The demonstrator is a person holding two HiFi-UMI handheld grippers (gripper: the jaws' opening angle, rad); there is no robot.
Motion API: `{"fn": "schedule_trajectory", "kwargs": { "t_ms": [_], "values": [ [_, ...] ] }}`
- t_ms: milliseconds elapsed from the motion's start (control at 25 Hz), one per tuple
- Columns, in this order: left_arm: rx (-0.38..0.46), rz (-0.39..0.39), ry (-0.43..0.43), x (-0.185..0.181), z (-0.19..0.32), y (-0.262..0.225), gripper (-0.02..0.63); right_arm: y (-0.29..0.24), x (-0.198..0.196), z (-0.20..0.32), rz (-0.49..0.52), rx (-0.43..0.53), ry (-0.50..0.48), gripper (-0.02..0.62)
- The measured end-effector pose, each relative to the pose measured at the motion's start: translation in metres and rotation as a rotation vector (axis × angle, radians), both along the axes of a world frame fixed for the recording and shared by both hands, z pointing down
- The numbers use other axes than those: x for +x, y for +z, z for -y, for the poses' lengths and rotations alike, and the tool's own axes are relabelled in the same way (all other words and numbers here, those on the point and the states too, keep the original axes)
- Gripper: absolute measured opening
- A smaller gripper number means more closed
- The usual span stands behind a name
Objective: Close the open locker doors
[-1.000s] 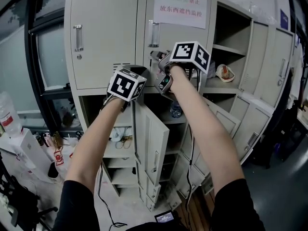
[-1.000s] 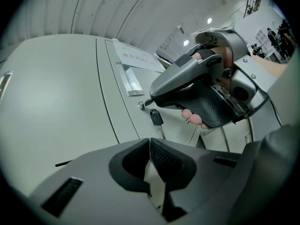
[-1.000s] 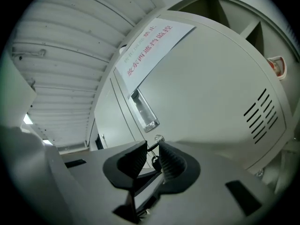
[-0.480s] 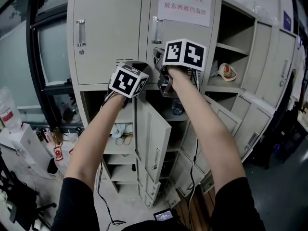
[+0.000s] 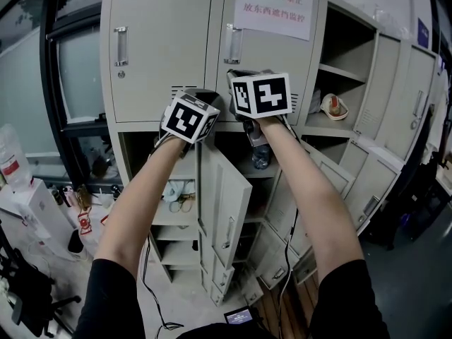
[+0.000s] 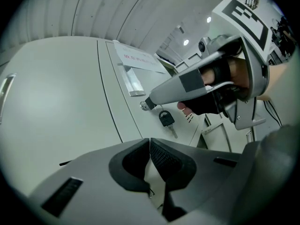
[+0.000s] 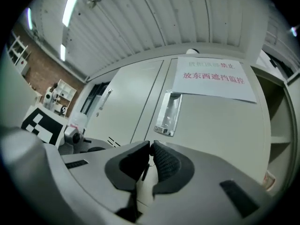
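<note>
Both grippers are hovering high against the closed upper door (image 5: pixel 272 69) carrying the paper notice (image 5: pixel 274 18). The left gripper (image 6: pixel 150 142) is sitting with jaws fully together, gripping nothing. The right gripper (image 7: pixel 151 147) is closing its jaws, tips nearly meeting right at the lock (image 6: pixel 146 105), where a dark key (image 6: pixel 166 119) is dangling; can't tell if anything is getting pinched between them. The open lower door (image 5: pixel 226 203) is standing ajar directly below both grippers, between the forearms, long axis vertical, free edge pointing out toward the person, handle face looking rightward. The left gripper is sitting nearer its top corner, while the right gripper is on the handle side, so that one is probably better placed for pushing it leftward shut. More open doors (image 5: pixel 332 179) are hanging out at lower right
</note>
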State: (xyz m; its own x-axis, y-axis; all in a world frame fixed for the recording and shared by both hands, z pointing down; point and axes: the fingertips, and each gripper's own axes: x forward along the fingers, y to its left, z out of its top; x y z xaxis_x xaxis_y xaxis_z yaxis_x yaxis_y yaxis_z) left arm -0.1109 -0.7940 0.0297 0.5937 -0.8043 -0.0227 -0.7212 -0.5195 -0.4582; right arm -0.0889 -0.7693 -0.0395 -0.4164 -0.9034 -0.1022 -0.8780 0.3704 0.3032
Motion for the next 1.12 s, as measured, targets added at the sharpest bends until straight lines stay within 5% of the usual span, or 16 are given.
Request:
{"fn": "schedule_trajectory", "kwargs": {
  "t_ms": [360, 640, 920, 1120],
  "values": [
    [0.016, 0.014, 0.003, 0.001, 0.0, 0.0, 0.023, 0.003, -0.007, -0.001, -0.268, 0.119, 0.044, 0.051],
    [0.026, 0.024, -0.002, 0.002, 0.0, 0.001, 0.023, 0.006, -0.009, -0.001, -0.358, 0.163, 0.087, 0.052],
    [0.027, 0.026, -0.006, 0.001, 0.0, 0.002, 0.023, 0.009, -0.01, -0.004, -0.329, 0.165, 0.083, 0.052],
    [0.025, 0.025, 0.006, 0.002, -0.001, 0.003, 0.023, 0.005, -0.001, -0.015, -0.152, 0.108, -0.013, 0.072]
  ]
}}
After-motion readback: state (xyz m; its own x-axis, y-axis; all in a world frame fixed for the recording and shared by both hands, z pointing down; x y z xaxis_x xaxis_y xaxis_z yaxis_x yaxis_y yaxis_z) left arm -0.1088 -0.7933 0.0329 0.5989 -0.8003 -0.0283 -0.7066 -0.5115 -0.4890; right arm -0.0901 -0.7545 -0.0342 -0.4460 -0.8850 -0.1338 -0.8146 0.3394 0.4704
